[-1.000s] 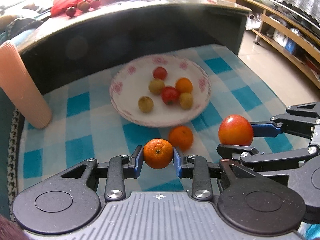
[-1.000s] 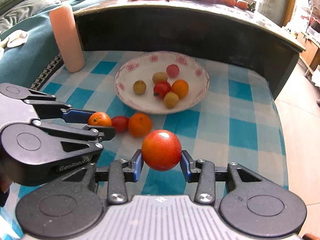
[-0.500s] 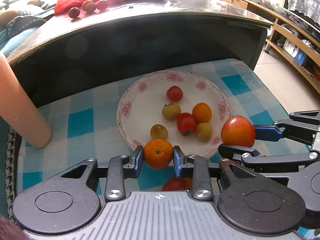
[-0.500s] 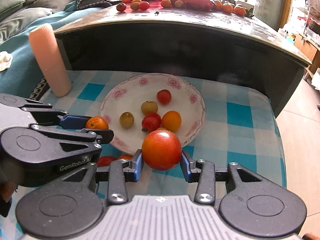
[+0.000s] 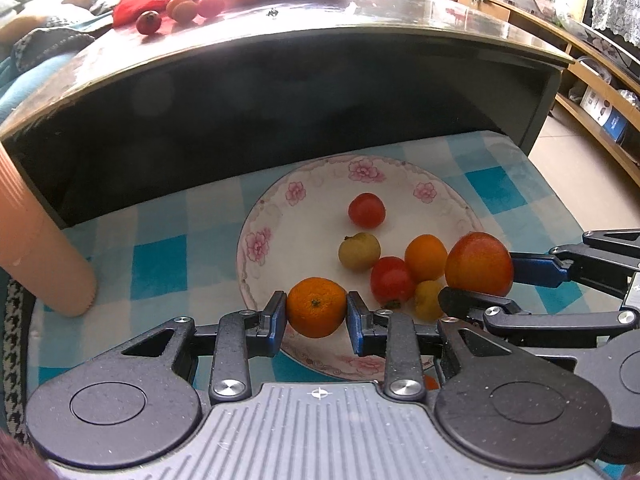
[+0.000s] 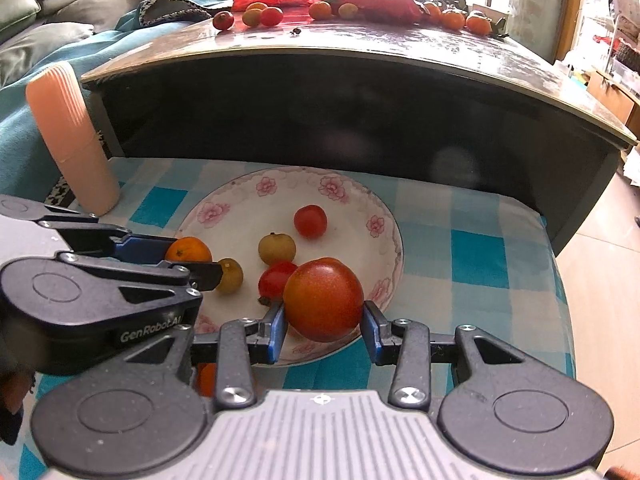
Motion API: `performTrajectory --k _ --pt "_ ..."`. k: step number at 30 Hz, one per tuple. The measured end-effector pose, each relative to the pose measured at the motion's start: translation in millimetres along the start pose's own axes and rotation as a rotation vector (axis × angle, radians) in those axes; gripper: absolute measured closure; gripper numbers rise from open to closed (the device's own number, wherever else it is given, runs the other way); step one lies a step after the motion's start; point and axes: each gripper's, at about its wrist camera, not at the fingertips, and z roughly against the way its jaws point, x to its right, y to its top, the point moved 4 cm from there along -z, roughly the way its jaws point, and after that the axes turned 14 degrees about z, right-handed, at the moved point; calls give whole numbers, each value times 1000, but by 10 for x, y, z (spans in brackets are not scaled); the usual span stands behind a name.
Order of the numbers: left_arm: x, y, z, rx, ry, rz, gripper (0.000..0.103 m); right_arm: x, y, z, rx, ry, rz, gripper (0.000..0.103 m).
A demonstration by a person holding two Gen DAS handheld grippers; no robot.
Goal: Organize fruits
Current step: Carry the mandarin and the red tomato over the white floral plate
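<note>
I am holding a small orange clamped between the pads of my left gripper, hanging over the near rim of the flowered plate, at about 7 o'clock on the plate in the left wrist view. My right gripper is clamping a larger red-orange fruit, hovering over the plate's edge at about 5 o'clock in the right wrist view.

On the plate I am seeing a red fruit toward 12 o'clock, a yellowish fruit near the centre, a second red one touching a loose orange at 3 o'clock, and a small yellow fruit just beside them.

The plate is sitting on a blue checked cloth. A pink ribbed cylinder is standing at 9 o'clock, well apart from the plate. More fruit is lying on the dark table at 12 o'clock.
</note>
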Motion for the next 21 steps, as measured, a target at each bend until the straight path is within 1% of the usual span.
performTrajectory --k 21 --pt "-15 8 -107 8 20 11 65 25 36 -127 6 -16 -2 50"
